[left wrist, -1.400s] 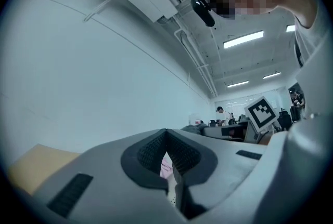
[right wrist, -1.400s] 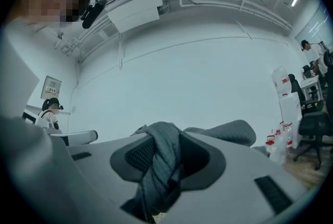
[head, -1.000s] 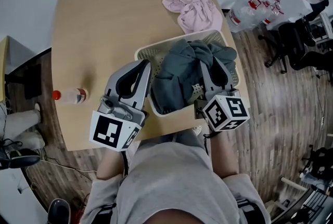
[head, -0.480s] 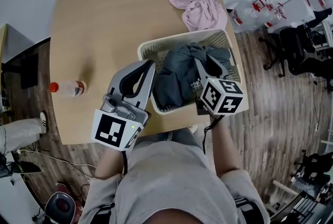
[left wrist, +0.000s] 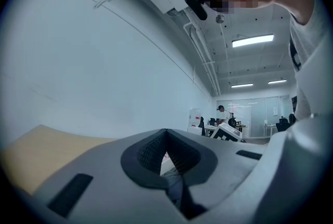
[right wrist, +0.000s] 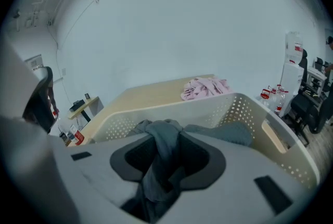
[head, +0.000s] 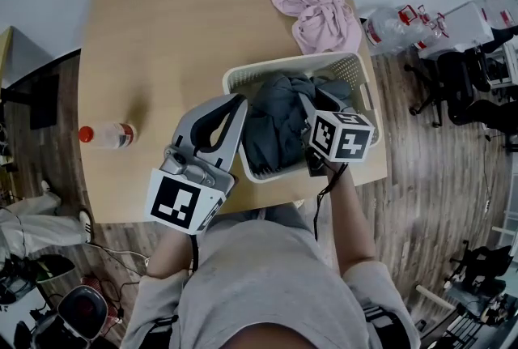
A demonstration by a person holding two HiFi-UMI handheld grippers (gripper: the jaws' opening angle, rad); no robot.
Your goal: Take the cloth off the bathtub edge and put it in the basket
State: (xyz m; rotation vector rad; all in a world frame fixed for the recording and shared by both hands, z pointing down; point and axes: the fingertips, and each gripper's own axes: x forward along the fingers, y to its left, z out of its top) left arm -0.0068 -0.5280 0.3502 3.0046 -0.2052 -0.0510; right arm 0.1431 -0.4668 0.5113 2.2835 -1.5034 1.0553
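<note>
— How will that grey cloth handle?

— Soft and limp, and light, I'd judge. It has no stiffness, so it sags and trails from wherever I pinch it. A thick bunched fold is the place to take it, not a thin edge that could slide out.

— And where do you have it?

— My right tool is closed on just such a gathered ridge, with the cloth squeezed between the jaws and spilling out on both sides. The rest lies heaped inside the white perforated basket, under and ahead of that tool (no bathtub edge shows anywhere; the basket stands on the bench).

— The left one?

— My left tool has its jaws together with nothing in them, its tip just beside the basket's left wall, outside it.

— Anything else soft about?

— A pink cloth on the bench beyond the basket, apart from both tools.
</note>
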